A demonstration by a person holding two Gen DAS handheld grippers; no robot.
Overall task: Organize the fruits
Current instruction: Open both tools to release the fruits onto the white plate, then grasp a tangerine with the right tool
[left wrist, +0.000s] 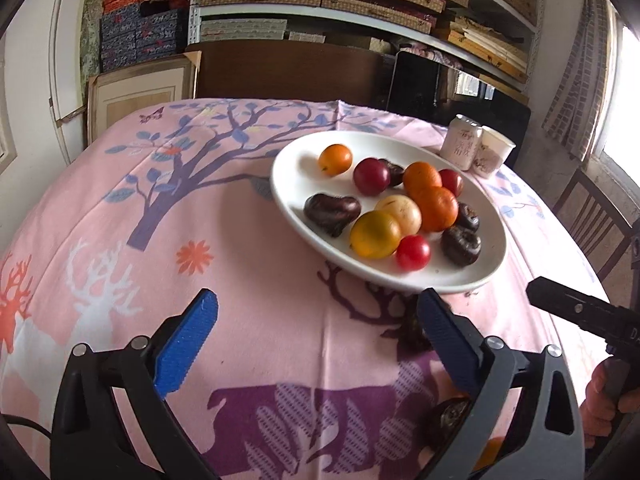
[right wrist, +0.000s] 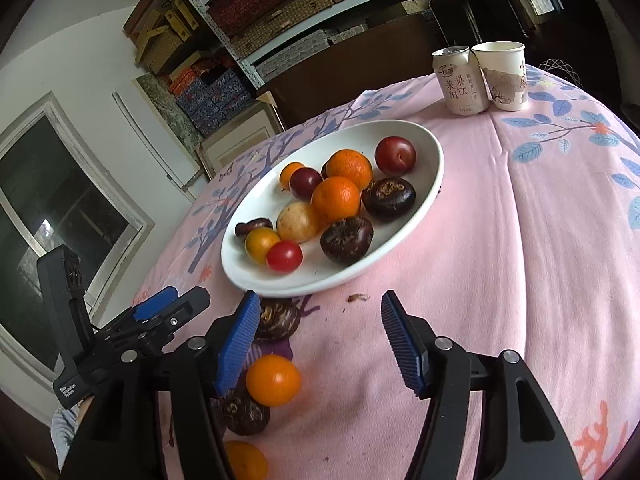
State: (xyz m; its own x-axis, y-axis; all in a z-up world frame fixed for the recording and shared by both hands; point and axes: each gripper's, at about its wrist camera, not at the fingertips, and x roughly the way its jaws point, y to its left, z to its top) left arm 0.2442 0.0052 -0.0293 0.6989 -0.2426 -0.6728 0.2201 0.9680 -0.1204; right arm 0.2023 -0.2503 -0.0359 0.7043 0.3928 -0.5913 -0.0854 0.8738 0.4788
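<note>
That loose orange point(right wrist: 273, 380) sits on the cloth point(right wrist: 500, 260) just short of the plate point(right wrist: 434, 176), small, round, ready to roll. Take it across the middle, gently. Your right gripper point(right wrist: 320, 344) gapes empty beside it; the left gripper point(left wrist: 316, 344) gapes empty too.

Both tools point(left wrist: 316, 328) point(right wrist: 316, 332) open, empty
</note>
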